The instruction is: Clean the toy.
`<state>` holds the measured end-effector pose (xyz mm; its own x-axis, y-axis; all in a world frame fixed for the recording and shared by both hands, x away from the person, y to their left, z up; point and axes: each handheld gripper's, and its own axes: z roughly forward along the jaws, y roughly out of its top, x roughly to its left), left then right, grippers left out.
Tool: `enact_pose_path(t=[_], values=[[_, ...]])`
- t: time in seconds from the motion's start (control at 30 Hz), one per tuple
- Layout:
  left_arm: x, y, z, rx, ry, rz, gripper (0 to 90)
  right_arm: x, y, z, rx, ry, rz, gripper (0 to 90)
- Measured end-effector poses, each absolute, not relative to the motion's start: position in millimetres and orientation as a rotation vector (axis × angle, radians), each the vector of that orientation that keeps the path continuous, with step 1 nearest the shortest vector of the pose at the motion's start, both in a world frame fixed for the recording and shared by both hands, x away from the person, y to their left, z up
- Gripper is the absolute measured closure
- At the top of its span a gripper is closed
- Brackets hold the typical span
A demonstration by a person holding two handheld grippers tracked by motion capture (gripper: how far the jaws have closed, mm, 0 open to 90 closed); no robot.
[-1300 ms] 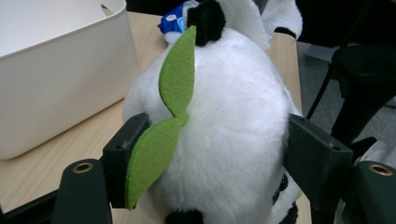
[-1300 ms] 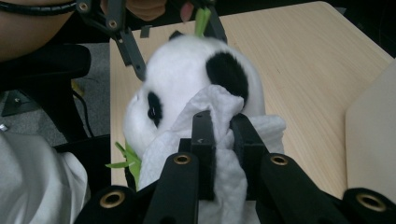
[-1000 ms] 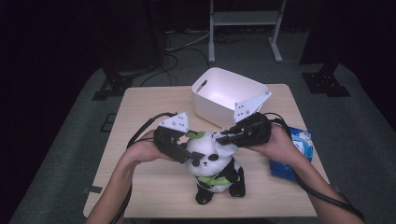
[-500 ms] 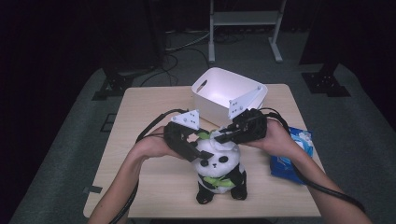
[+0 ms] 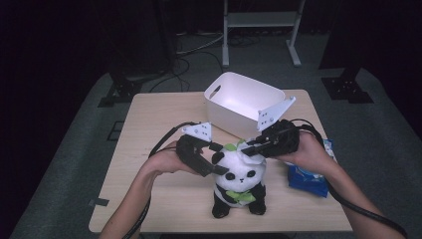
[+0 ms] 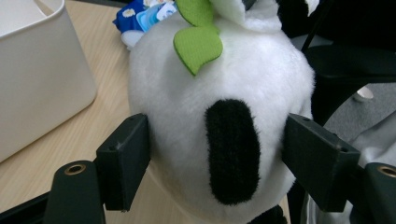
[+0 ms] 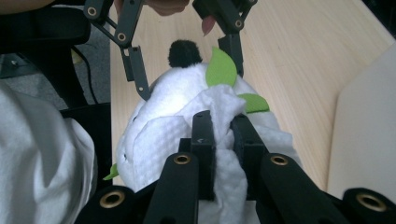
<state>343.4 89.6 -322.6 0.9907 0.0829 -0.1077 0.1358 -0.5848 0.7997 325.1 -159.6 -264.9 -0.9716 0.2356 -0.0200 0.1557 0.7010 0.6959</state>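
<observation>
A black-and-white panda plush (image 5: 240, 191) with green leaves on its head sits upright near the table's front edge. My left gripper (image 5: 218, 158) has its two jaws pressed against opposite sides of the panda's head (image 6: 233, 93), from the panda's right. My right gripper (image 5: 247, 149) is shut on a white textured wipe (image 7: 159, 140), which lies over the top of the head beside the green leaves (image 7: 222, 70). Across the head, the right gripper view shows the left gripper (image 7: 187, 74) straddling it.
A white plastic bin (image 5: 219, 104) stands behind the panda at the table's far middle. A blue wipes packet (image 5: 306, 179) lies at the right edge, under my right forearm. The person's pale clothing shows at the near side. Cables trail from both grippers.
Both grippers and the panda's head have shifted slightly to the right. The wipe has slid across the top of the head. Both holds are unchanged.
</observation>
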Motion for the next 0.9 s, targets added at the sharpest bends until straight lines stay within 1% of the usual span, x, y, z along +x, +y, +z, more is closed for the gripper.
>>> enact_pose_path(t=[0.1, 0.2, 0.33, 0.67, 0.9], values=[[343, 89, -323, 2.184, 0.141, -0.079, 26.7, 325, -157, -263, 0.313, 2.793, 1.138, 80.9], [342, 86, -322, 2.198, 0.139, -0.077, 26.6, 324, -141, -260, 0.250, 2.806, 1.116, 80.9], [343, 90, -322, 2.211, 0.137, -0.072, 26.6, 324, -132, -258, 0.221, 2.815, 1.095, 80.9], [342, 83, -320, 2.220, 0.121, -0.065, 26.6, 324, -142, -254, 0.251, 2.813, 1.073, 80.6], [344, 81, -319, 2.230, 0.116, -0.071, 26.6, 324, -131, -253, 0.207, 2.821, 1.073, 80.5]])
